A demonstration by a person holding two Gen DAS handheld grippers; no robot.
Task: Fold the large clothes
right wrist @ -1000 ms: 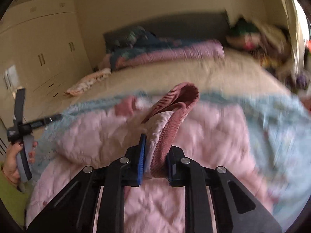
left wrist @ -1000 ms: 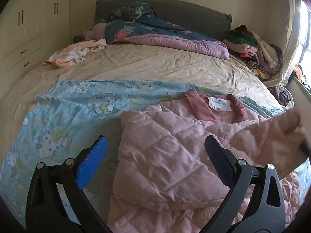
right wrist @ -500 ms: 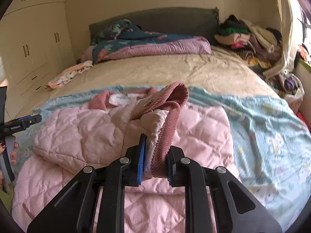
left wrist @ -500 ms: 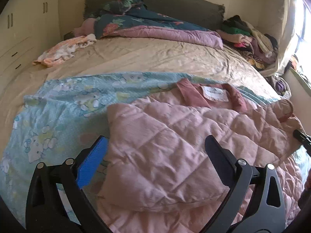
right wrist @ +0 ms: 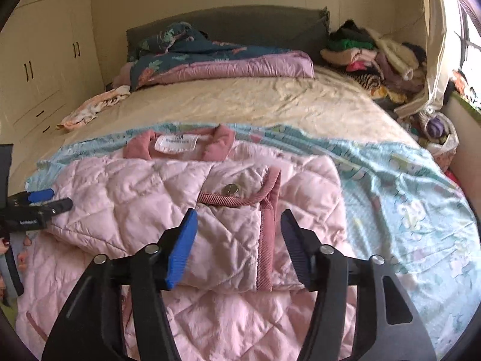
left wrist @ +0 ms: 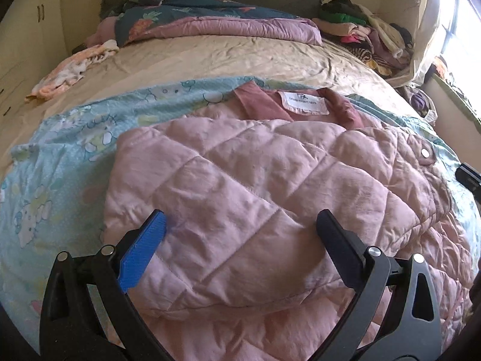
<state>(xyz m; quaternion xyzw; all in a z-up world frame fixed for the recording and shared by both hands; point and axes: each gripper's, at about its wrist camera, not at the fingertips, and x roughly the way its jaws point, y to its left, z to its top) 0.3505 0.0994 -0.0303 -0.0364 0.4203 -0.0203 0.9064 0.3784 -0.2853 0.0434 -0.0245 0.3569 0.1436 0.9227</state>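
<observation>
A pink quilted jacket [left wrist: 255, 186] [right wrist: 144, 198] lies on a light blue cartoon-print sheet [left wrist: 66, 150] [right wrist: 396, 192] on the bed, its darker pink collar and white label [right wrist: 176, 144] toward the headboard. Both sleeves are folded across the body. The right sleeve's ribbed cuff [right wrist: 266, 225] lies flat between the jaws of my right gripper [right wrist: 240, 234], which are opening, and the pads do not press on it. My left gripper [left wrist: 240, 240] hovers open just over the folded left sleeve, holding nothing. The left gripper also shows at the left edge of the right wrist view [right wrist: 48, 200].
A beige bedsheet [right wrist: 255, 102] covers the far half of the bed. A folded purple and dark floral quilt [right wrist: 222, 60] lies at the headboard. A small peach garment [right wrist: 93, 108] sits far left. A heap of clothes [right wrist: 369, 54] is piled far right. Wardrobes [right wrist: 42, 60] line the left wall.
My right gripper lowered the ribbed cuff onto the jacket and opened, releasing it. My left gripper moved down and closer over the folded left sleeve, staying open.
</observation>
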